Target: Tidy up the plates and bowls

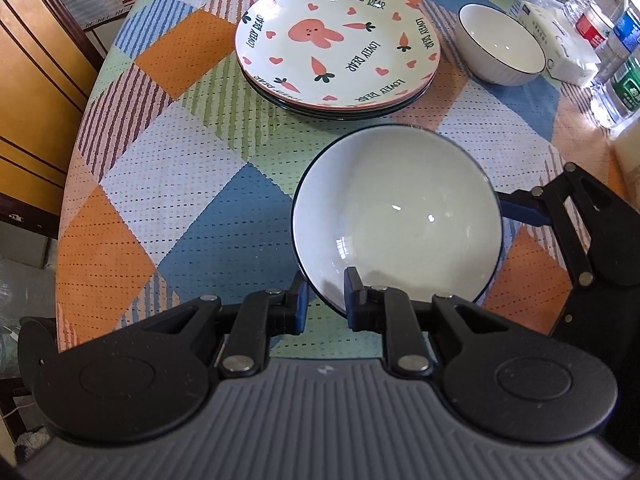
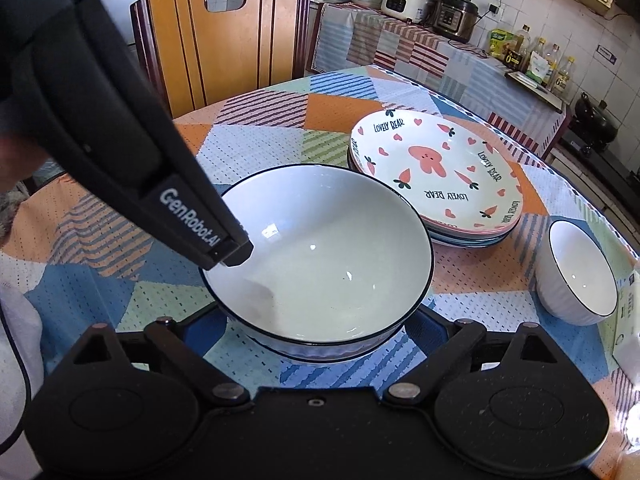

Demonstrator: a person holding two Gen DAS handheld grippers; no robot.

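A large white bowl with a dark rim [image 1: 396, 216] sits near me on the patchwork tablecloth; it also shows in the right wrist view [image 2: 320, 252]. My left gripper [image 1: 326, 300] is shut on the bowl's near rim, one pad inside, one outside. My right gripper [image 2: 316, 344] is spread wide around the bowl's base; its fingertips are hidden under the bowl. It shows at the right in the left wrist view [image 1: 520, 208]. A stack of rabbit-and-carrot plates [image 1: 338, 44] [image 2: 436, 178] lies beyond. A smaller white bowl [image 1: 500, 44] [image 2: 576, 276] stands to the right.
Water bottles [image 1: 612, 28] and a white tissue pack [image 1: 560, 44] crowd the table's far right edge. A wooden chair [image 2: 224, 40] stands behind the table. A kitchen counter with cookers [image 2: 440, 12] runs along the back wall.
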